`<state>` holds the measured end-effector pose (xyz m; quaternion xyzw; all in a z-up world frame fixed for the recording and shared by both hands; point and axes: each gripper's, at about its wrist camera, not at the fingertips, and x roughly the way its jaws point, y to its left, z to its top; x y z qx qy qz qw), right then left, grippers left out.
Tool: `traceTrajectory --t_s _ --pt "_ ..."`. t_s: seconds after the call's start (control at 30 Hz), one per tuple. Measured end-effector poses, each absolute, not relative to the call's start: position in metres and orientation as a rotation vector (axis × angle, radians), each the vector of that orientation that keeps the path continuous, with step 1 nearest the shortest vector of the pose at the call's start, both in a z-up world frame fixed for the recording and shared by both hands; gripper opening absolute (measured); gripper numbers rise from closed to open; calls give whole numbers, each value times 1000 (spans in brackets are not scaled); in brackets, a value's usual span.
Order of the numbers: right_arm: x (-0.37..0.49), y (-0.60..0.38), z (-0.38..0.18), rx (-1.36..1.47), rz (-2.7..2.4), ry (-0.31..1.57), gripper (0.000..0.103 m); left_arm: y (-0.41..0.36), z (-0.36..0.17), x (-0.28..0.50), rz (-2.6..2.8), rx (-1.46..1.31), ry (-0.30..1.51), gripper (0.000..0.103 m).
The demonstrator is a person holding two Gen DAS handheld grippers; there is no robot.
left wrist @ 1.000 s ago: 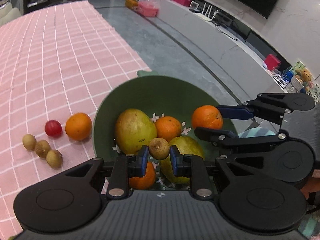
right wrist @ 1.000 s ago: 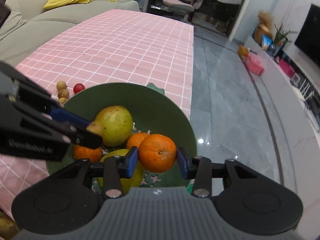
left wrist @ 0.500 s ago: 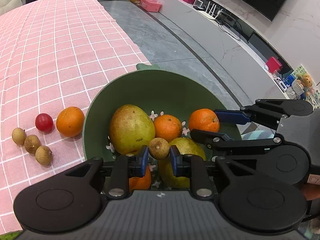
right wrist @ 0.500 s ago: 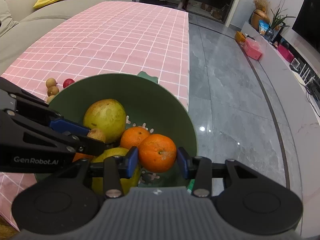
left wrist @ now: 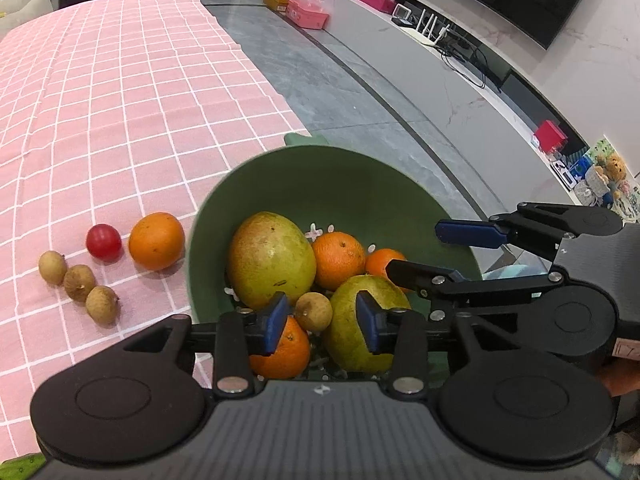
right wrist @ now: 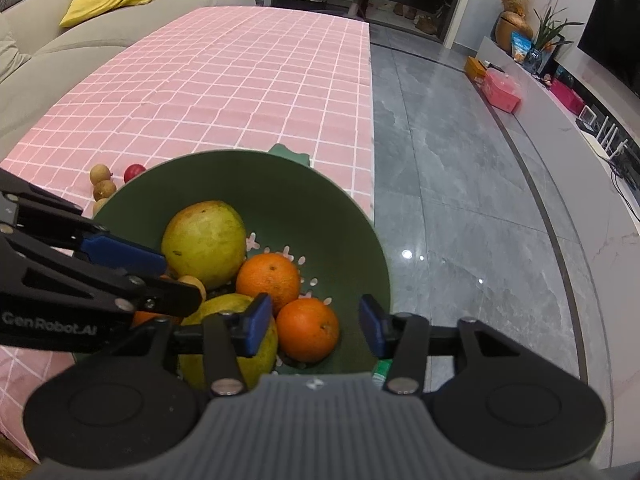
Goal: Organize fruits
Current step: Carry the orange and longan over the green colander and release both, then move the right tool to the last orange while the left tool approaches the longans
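Both tools had just been opening over the deep green plastic bowl (left wrist: 280,184), which stood at the edge of the table under a pink checked cloth (left wrist: 120,100). The left tool (left wrist: 322,317) stood with its blue pads apart, a small tan longan (left wrist: 313,312) lying loose between them on the piled fruit. The right tool (right wrist: 310,326) was likewise spread, with a small orange mandarin (right wrist: 307,329) resting free between its pads.

The bowl already held two large yellow-green mangoes (left wrist: 270,260) and several oranges (left wrist: 338,260), so the sorting looked well along. Left on the cloth, just beside the bowl, were one round orange (left wrist: 156,241), a small red fruit (left wrist: 103,242) and three more tan longans (left wrist: 79,282), which probably had to follow.
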<state>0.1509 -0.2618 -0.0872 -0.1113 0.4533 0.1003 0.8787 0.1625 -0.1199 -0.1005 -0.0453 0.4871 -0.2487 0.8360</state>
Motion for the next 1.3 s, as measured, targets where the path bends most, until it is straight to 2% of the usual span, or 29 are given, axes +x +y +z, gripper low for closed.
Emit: traceTrajectory --t_s 0.1,0.37,0.57,0.63,0.77,1.13,1.3 --pt "146 -259 -84 -244 218 914 54 -116 -91 159 -537 -90 1002 49" --pt "133 -249 -71 -290 227 842 54 -99 -71 146 -479 6 932 50" --pt "134 -234 -77 -272 317 918 54 -72 -64 144 -397 -11 919 50" --pt "133 -228 -82 -287 337 935 51 -66 -62 142 -381 -15 915 50" --pt "136 -224 -90 -300 335 984 37 -58 -58 138 -364 -12 908 50" --pt "122 -229 -83 -355 293 1010 37 -42 -45 129 -331 7 875 50" --pt "119 -231 -67 -306 299 963 37 -26 -44 124 -306 17 864 50"
